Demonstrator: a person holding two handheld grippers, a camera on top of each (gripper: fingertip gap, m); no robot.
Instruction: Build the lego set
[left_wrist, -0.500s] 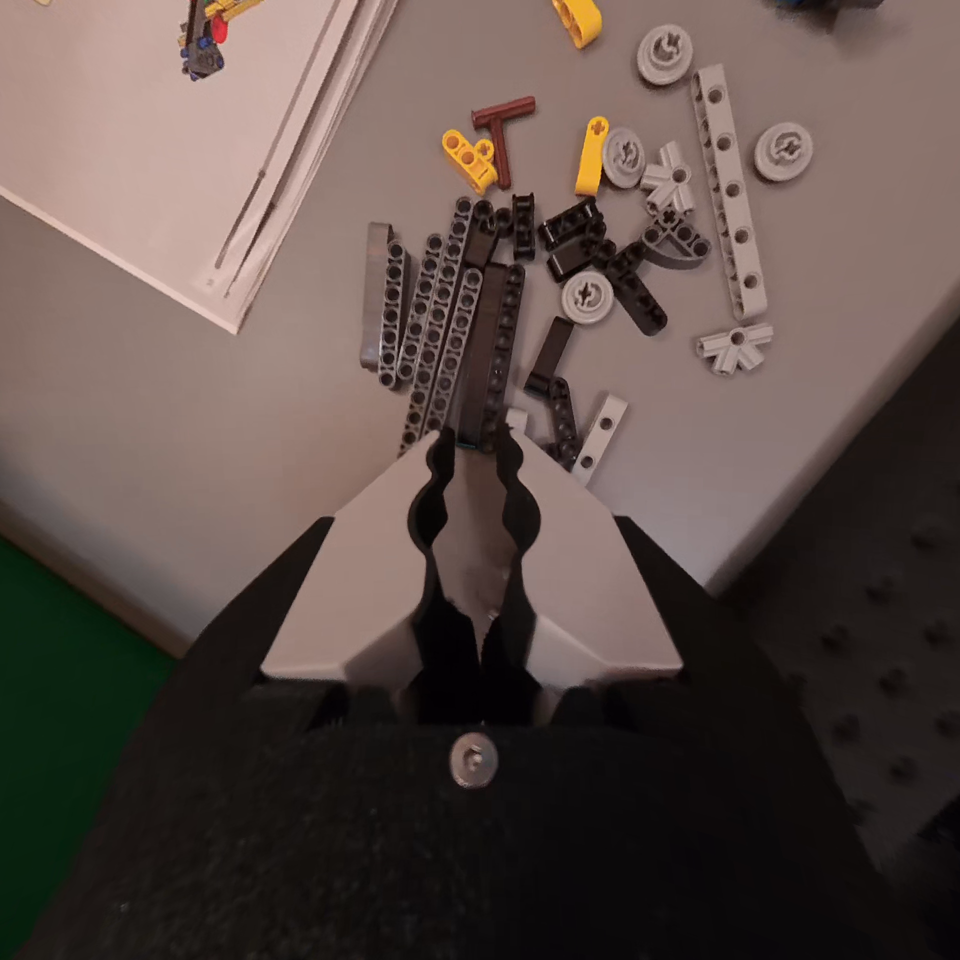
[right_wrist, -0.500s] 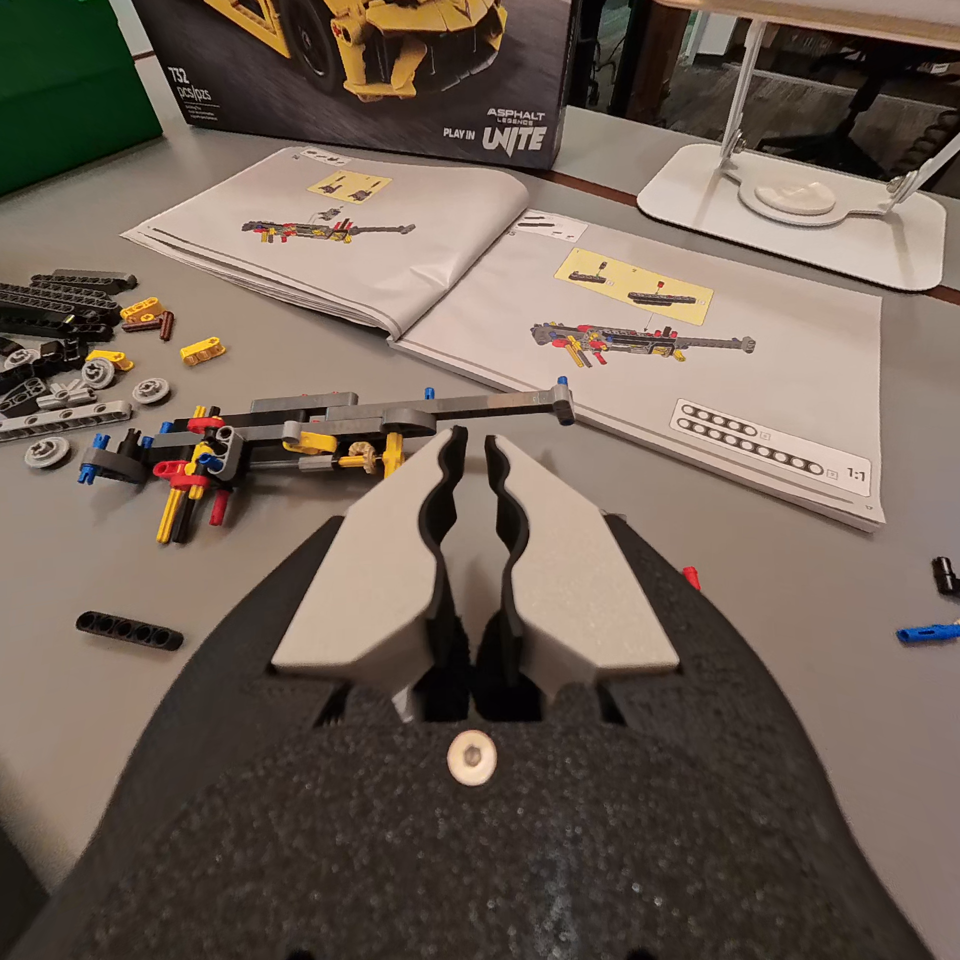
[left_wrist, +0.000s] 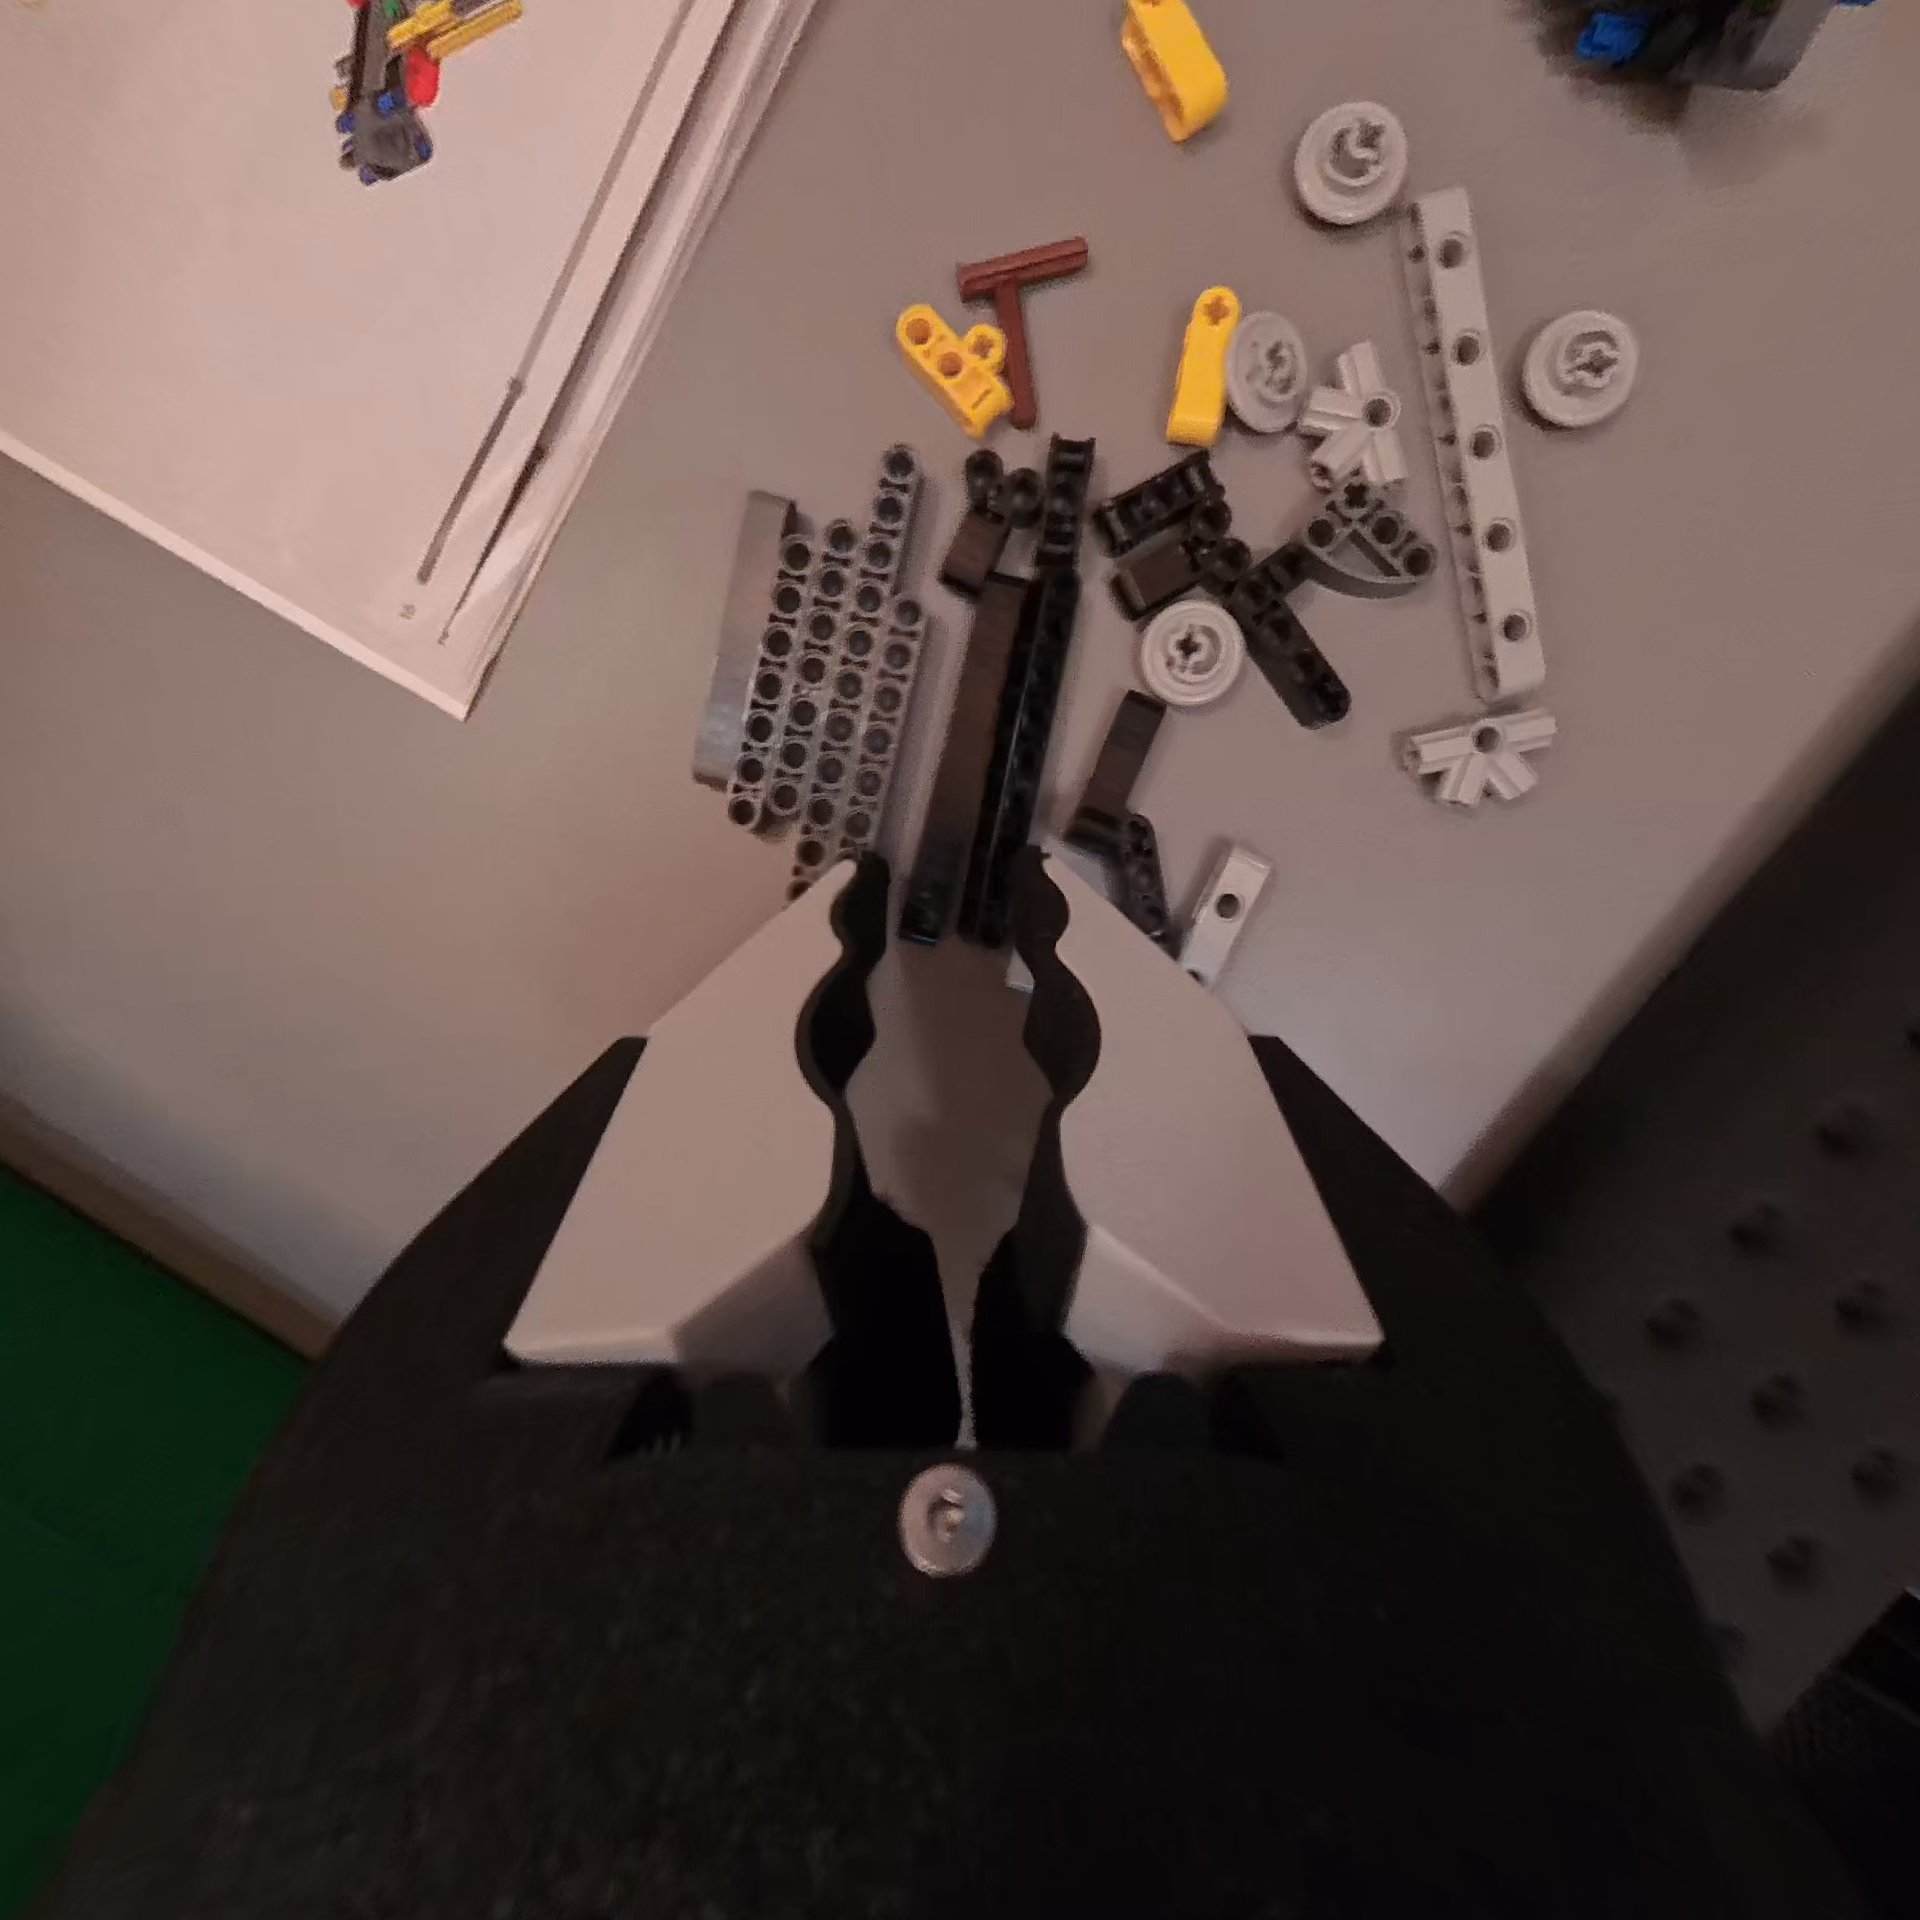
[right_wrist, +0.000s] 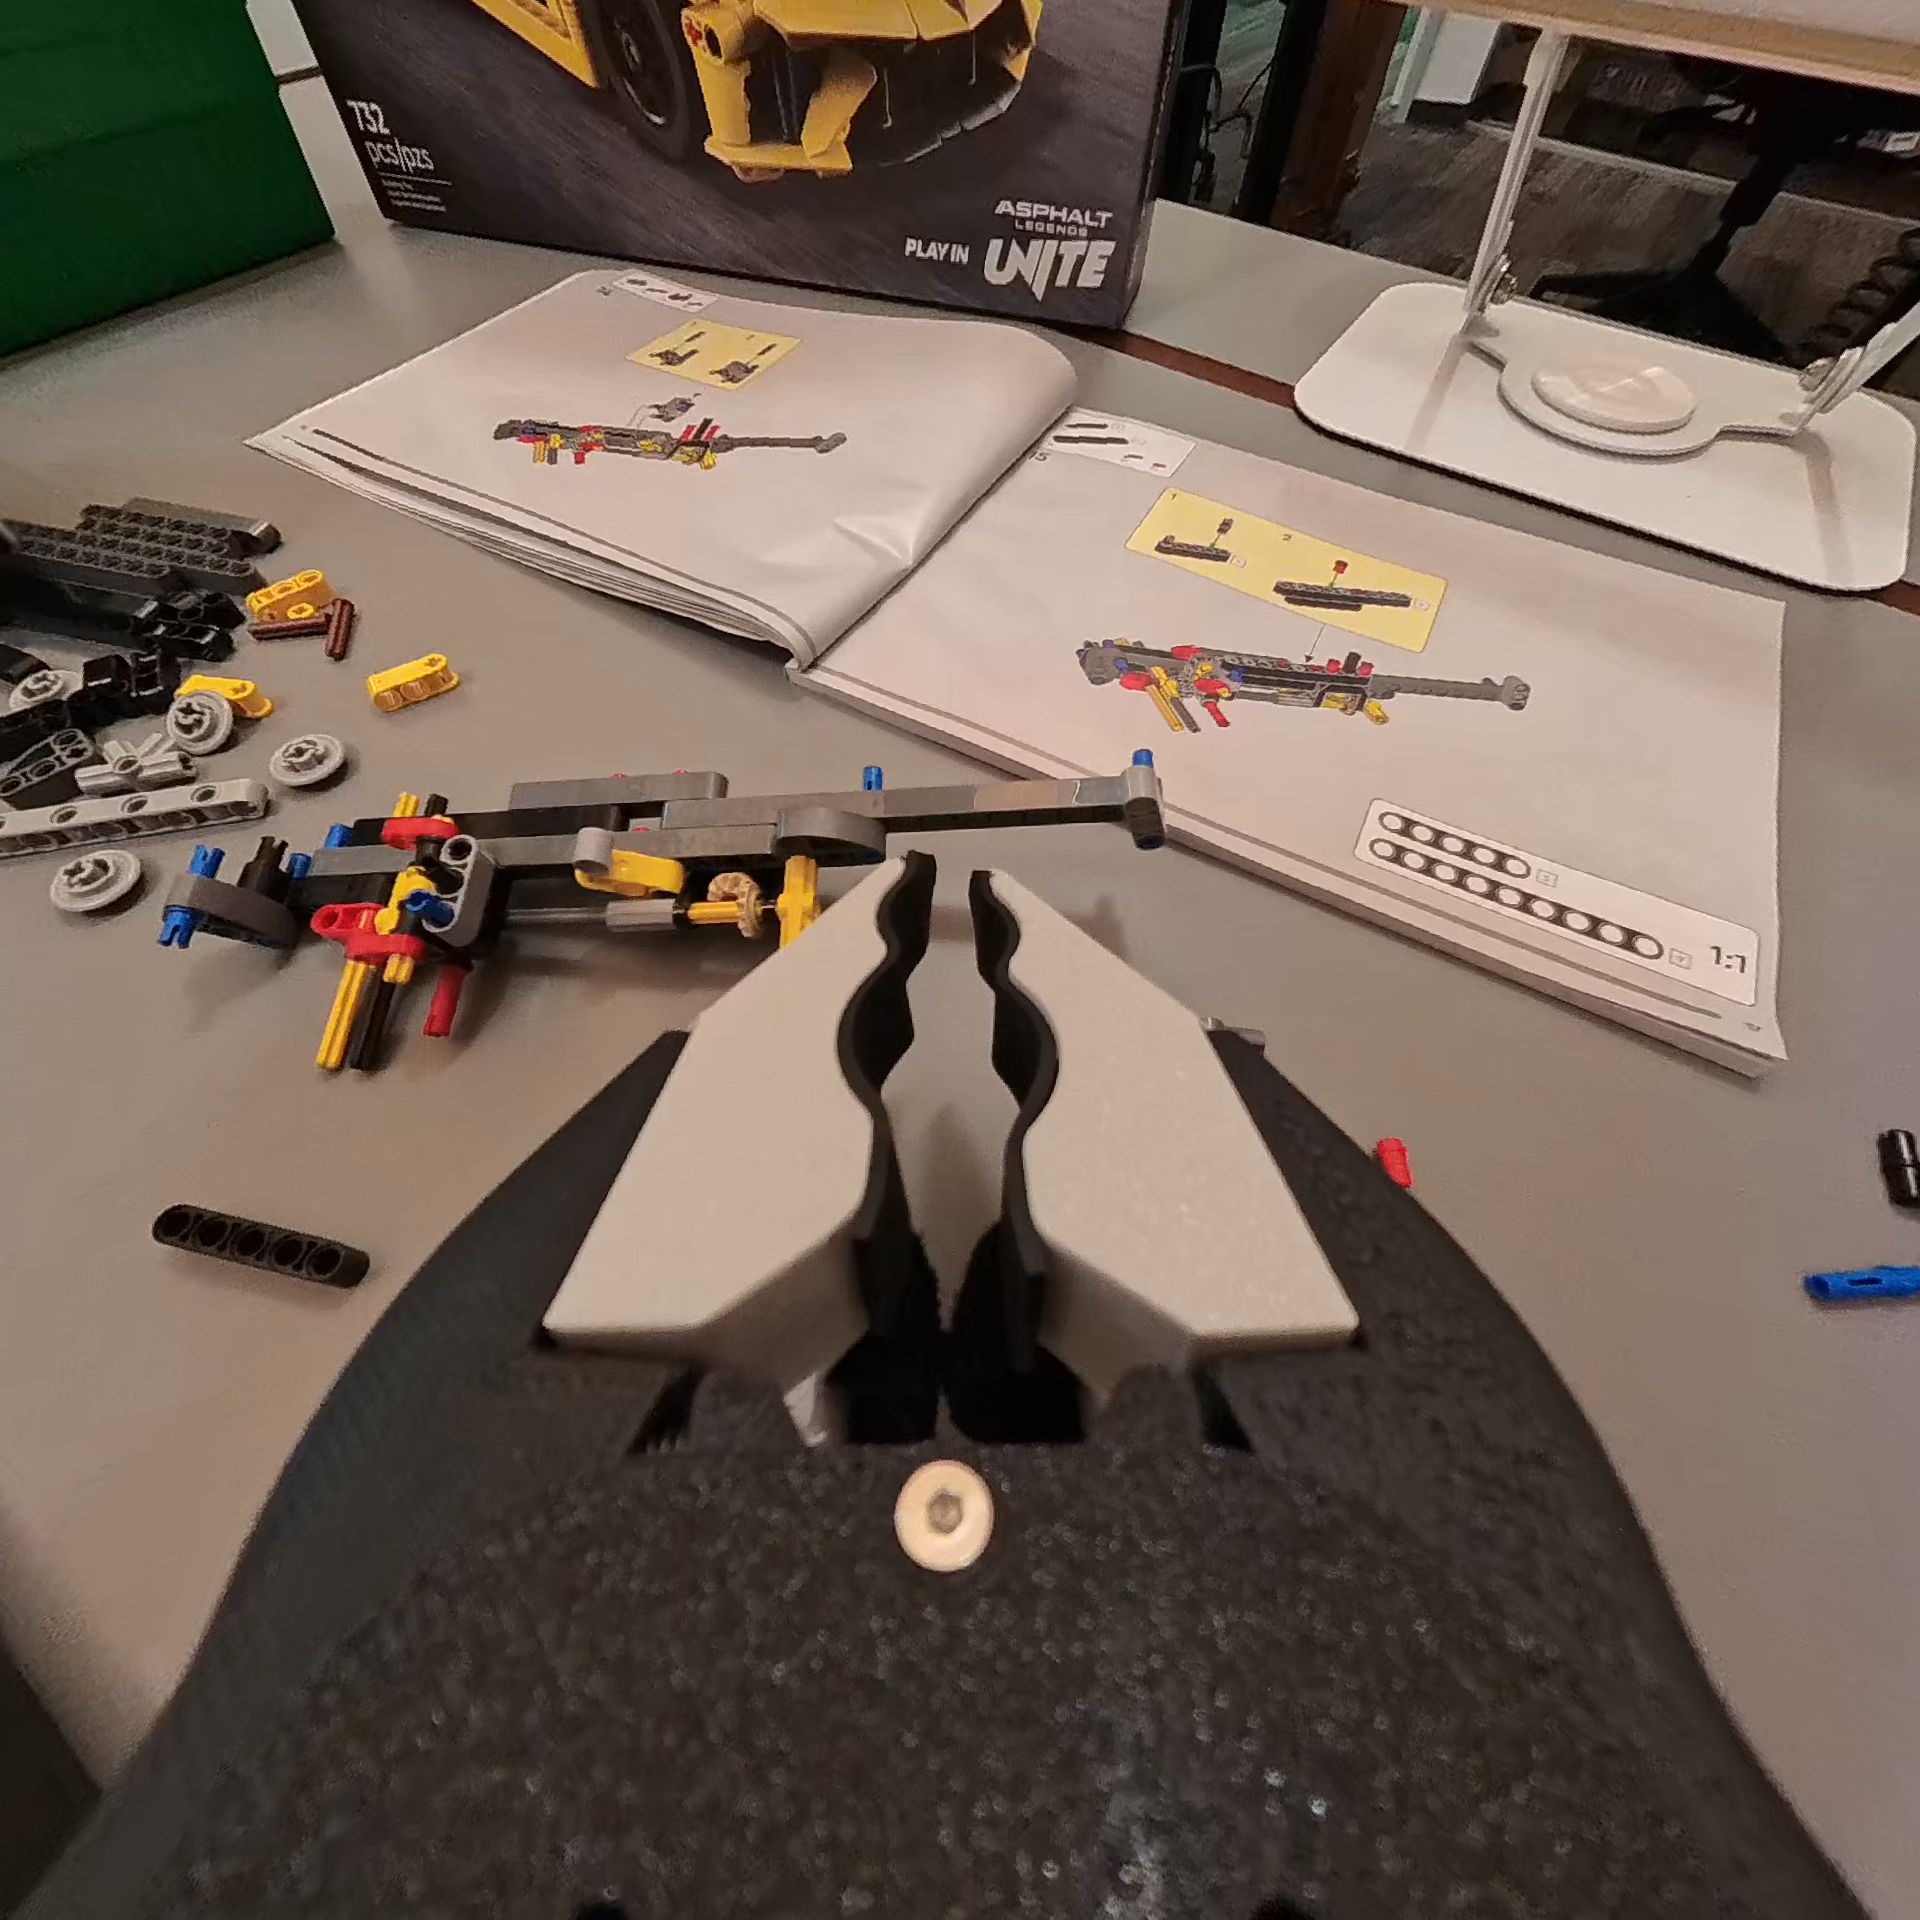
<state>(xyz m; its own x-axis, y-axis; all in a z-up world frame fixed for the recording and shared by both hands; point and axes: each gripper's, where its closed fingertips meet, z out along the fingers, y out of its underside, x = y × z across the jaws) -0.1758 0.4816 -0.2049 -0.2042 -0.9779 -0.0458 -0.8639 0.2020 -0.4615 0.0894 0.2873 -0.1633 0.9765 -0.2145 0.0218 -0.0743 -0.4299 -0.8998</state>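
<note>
The left hand-held gripper (left_wrist: 951, 883) hangs over the near edge of a pile of loose pieces, its jaws parted around the near ends of two long black beams (left_wrist: 997, 748); whether the pads actually press on them cannot be told. Beside those beams lies a row of dark grey holed beams (left_wrist: 831, 686), and beyond them small yellow connectors (left_wrist: 951, 366), a brown T-shaped piece (left_wrist: 1016, 312), round grey discs (left_wrist: 1190, 651) and a long light grey beam (left_wrist: 1470, 442). All of this rests on a plain matte grey counter (left_wrist: 312, 883), whose edge runs diagonally at the right, with a dark studded floor mat (left_wrist: 1766, 1247) below it and a green surface (left_wrist: 104, 1403) at the lower left. The right hand-held gripper (right_wrist: 951, 883) is released, with a narrow gap between its jaws and nothing in it, held low over the same counter (right_wrist: 623, 1143) just in front of the partly built lego assembly (right_wrist: 623, 852), a long grey and black frame studded with red, yellow and blue pins. A short black beam (right_wrist: 260, 1245) lies alone to the left, and a blue pin (right_wrist: 1860, 1280) and a black pin (right_wrist: 1899, 1166) lie apart at the right. Behind the assembly an instruction booklet (right_wrist: 1351, 727) lies open, with the set's dark box (right_wrist: 748, 135) showing a yellow car standing upright behind it. A white metal stand base (right_wrist: 1610, 436) sits at the far right of the counter, a green box (right_wrist: 135, 156) at the far left, and a dim room with carpeted floor lies beyond.
</note>
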